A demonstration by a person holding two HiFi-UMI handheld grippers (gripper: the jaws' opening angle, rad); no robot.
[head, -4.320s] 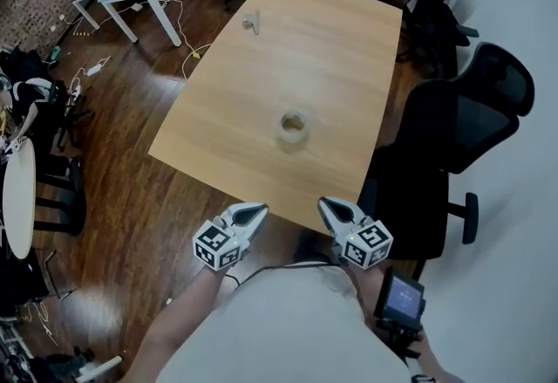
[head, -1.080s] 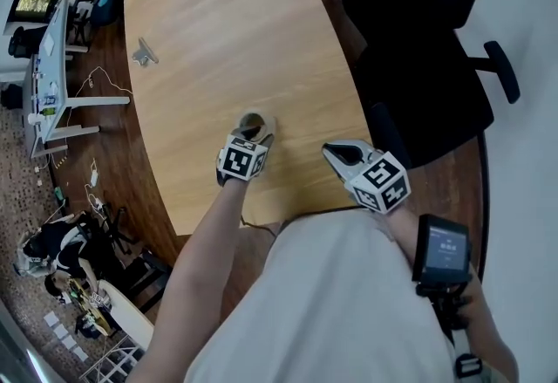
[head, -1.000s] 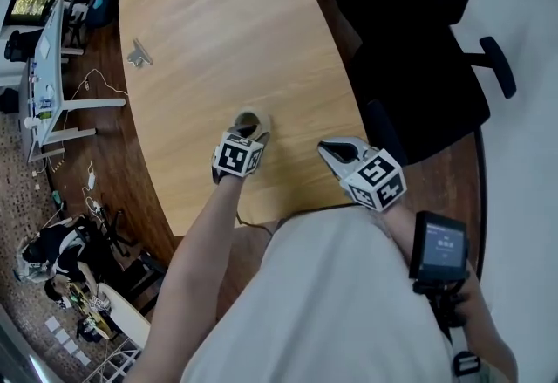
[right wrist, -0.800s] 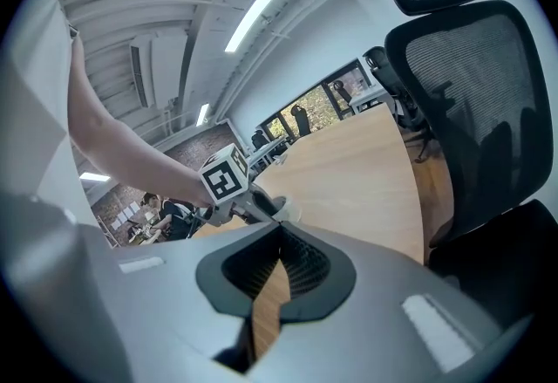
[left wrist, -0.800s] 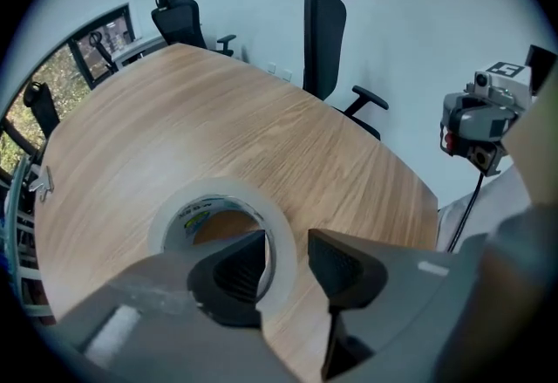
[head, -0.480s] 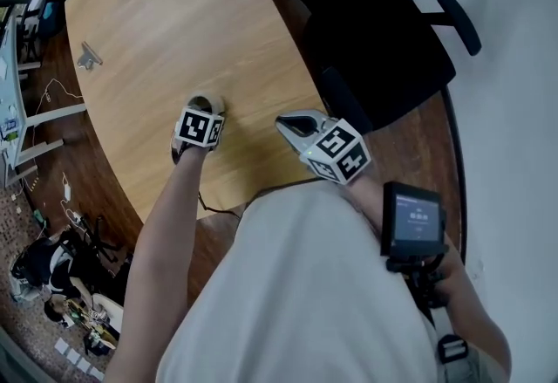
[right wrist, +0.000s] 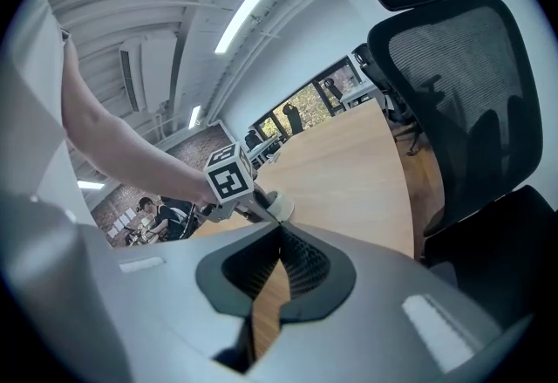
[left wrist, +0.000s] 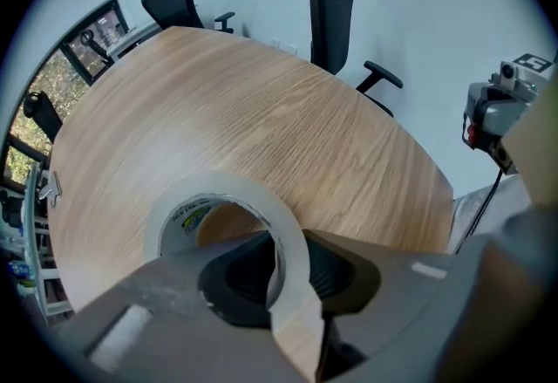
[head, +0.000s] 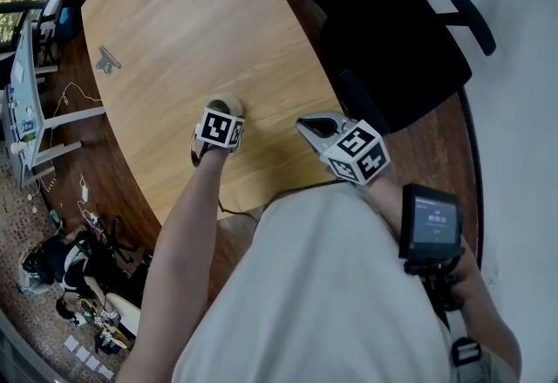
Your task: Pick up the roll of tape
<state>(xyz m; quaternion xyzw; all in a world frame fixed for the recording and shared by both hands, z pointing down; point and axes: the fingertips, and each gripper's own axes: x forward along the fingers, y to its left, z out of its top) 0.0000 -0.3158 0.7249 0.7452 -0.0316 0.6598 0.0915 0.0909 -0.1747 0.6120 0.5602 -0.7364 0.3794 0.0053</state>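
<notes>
A roll of clear tape (head: 229, 101) lies flat on the wooden table (head: 200, 15). My left gripper (head: 225, 111) points straight down onto it, its marker cube covering most of the roll. In the left gripper view one jaw sits inside the roll's hole and the other outside. The jaws are closing on the roll's (left wrist: 179, 202) near wall, which fills the gap of the left gripper (left wrist: 283, 272). My right gripper (head: 308, 122) hovers shut and empty over the table's near edge. The right gripper (right wrist: 278, 233) looks towards the tape (right wrist: 282, 206).
A black mesh office chair (head: 392, 32) stands close on the right of the table. A small metal object (head: 107, 60) lies far off on the table's left side. White desks (head: 22, 102) and cables are on the floor beyond. A small screen (head: 431, 220) is strapped at my right forearm.
Since the oldest frame my left gripper has gone from the table's near edge out to the tape and down over it. Over the last second both grippers keep their places; only the head view shifts.
</notes>
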